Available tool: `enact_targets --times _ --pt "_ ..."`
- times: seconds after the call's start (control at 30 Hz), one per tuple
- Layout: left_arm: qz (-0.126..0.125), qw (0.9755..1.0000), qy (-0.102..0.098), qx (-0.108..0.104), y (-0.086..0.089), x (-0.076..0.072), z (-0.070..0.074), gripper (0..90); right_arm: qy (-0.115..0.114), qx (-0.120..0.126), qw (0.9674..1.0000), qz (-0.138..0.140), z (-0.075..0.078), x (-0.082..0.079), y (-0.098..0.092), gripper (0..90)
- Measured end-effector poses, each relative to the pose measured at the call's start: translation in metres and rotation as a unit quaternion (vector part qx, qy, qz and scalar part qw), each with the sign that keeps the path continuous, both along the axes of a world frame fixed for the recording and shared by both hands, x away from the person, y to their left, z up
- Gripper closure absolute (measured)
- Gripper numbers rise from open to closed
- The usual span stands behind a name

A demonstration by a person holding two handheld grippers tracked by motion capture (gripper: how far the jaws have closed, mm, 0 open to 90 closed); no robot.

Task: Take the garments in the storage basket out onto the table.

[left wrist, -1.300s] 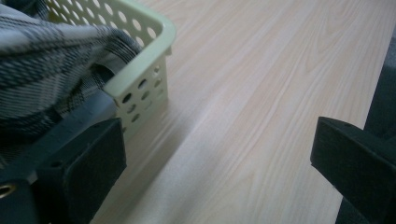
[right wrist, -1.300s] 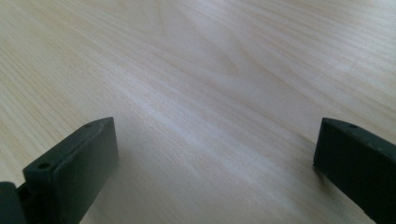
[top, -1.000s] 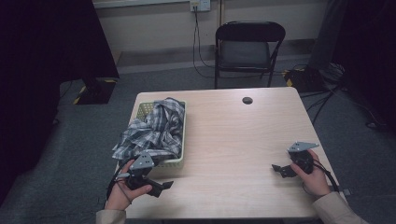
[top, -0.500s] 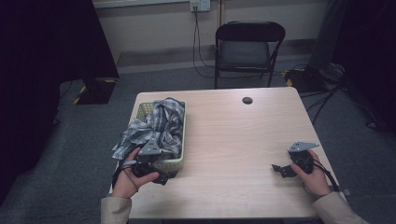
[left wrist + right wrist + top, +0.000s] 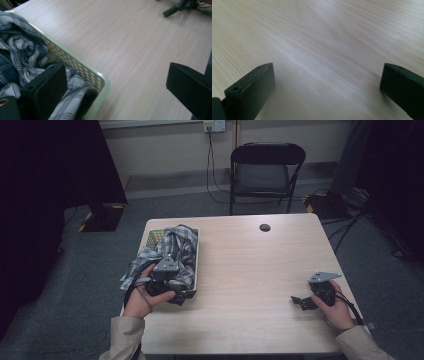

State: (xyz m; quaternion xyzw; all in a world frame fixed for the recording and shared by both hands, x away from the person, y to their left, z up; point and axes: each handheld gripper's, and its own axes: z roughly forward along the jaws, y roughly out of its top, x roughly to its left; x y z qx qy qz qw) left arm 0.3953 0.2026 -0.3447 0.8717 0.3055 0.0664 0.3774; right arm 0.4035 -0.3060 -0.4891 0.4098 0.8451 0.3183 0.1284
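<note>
A pale green perforated basket (image 5: pixel 196 265) stands at the table's left side with a blue-and-white plaid shirt (image 5: pixel 172 245) heaped in it and spilling over its left rim. My left gripper (image 5: pixel 176 296) is open at the basket's near right corner. In the left gripper view (image 5: pixel 115 87) one jaw rests inside on the shirt (image 5: pixel 22 52), the other hangs outside over the table, and the basket rim (image 5: pixel 75 62) runs between them. My right gripper (image 5: pixel 301 301) is low over bare wood near the front right; its jaws (image 5: pixel 327 85) stand wide open with nothing between them.
A small black round object (image 5: pixel 264 227) lies near the table's far edge. A black folding chair (image 5: pixel 266 170) stands beyond the table, with cables on the floor at the right. The light wooden table (image 5: pixel 250 270) has free room across its middle.
My left gripper has moved forward from the table's front edge onto the basket's near corner, one jaw now inside on the shirt. The right gripper has stayed put.
</note>
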Motion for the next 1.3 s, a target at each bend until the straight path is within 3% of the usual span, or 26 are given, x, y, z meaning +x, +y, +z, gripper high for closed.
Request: enact_targets --times 0.3,0.47,0.7,1.0,1.1,1.23,1.3 --pt "0.036 0.9993 -0.009 -0.004 0.001 0.023 -0.009 2.4 0.001 0.000 1.0000 -0.001 0.000 0.000 0.000 0.0" --pt "0.055 0.9983 -0.012 0.011 0.004 0.032 -0.013 2.4 0.001 0.000 1.0000 -0.001 0.000 0.000 0.000 0.0" --pt "0.083 0.9965 -0.008 -0.007 0.012 0.045 -0.020 2.3 0.000 0.000 1.0000 0.000 0.000 0.000 0.000 0.0" --pt "0.108 0.9938 -0.021 0.020 0.013 0.063 -0.023 2.4 0.000 0.000 1.0000 0.001 0.000 0.000 0.000 0.0" --pt "0.121 0.9913 -0.031 0.043 0.012 0.069 -0.024 2.1 0.000 0.000 1.0000 0.000 0.000 0.000 0.000 0.0" --pt "0.138 0.9882 -0.033 0.058 0.012 0.076 -0.027 2.3 0.000 0.000 1.0000 0.000 0.000 0.000 0.000 0.0" --pt "0.152 0.9850 -0.033 0.075 0.013 0.081 -0.030 2.4 0.000 0.000 1.0000 0.000 0.000 0.000 0.000 0.0"
